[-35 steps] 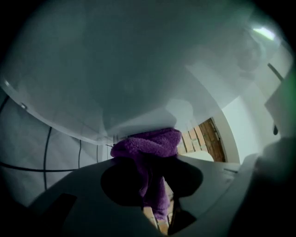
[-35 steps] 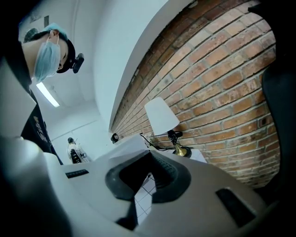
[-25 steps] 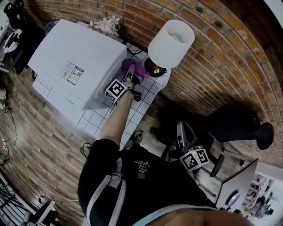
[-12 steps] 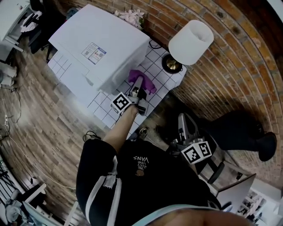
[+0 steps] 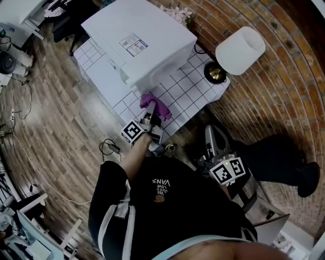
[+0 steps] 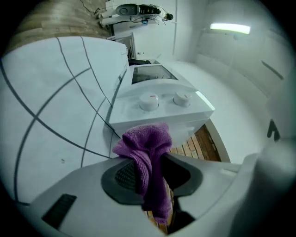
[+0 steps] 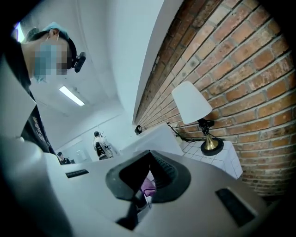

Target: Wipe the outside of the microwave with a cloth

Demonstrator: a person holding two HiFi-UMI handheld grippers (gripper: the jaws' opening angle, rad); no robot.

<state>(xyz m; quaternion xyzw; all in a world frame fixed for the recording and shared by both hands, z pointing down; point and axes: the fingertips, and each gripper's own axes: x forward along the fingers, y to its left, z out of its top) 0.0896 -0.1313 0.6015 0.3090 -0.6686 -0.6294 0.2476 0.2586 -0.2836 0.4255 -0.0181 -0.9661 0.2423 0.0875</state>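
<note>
The white microwave (image 5: 137, 43) stands on a white tiled table (image 5: 195, 94). My left gripper (image 5: 151, 116) is shut on a purple cloth (image 5: 155, 105) at the microwave's near right corner. In the left gripper view the cloth (image 6: 148, 157) hangs bunched between the jaws of the left gripper (image 6: 152, 162), just under the microwave's panel with two knobs (image 6: 164, 99). My right gripper (image 5: 212, 142) is held low beside the person's body, away from the table, jaws together and holding nothing. In the right gripper view the right gripper (image 7: 150, 157) points toward the table.
A lamp with a white shade (image 5: 239, 50) and brass base (image 5: 215, 72) stands on the table's right corner by the brick wall (image 5: 284, 91). Pale flowers (image 5: 176, 12) lie behind the microwave. Cables (image 5: 109, 148) trail on the wooden floor. A dark chair (image 5: 284, 152) is at right.
My left gripper has drawn the cloth along the microwave's right side, from near the lamp to the front corner. The right gripper has stayed at the person's side.
</note>
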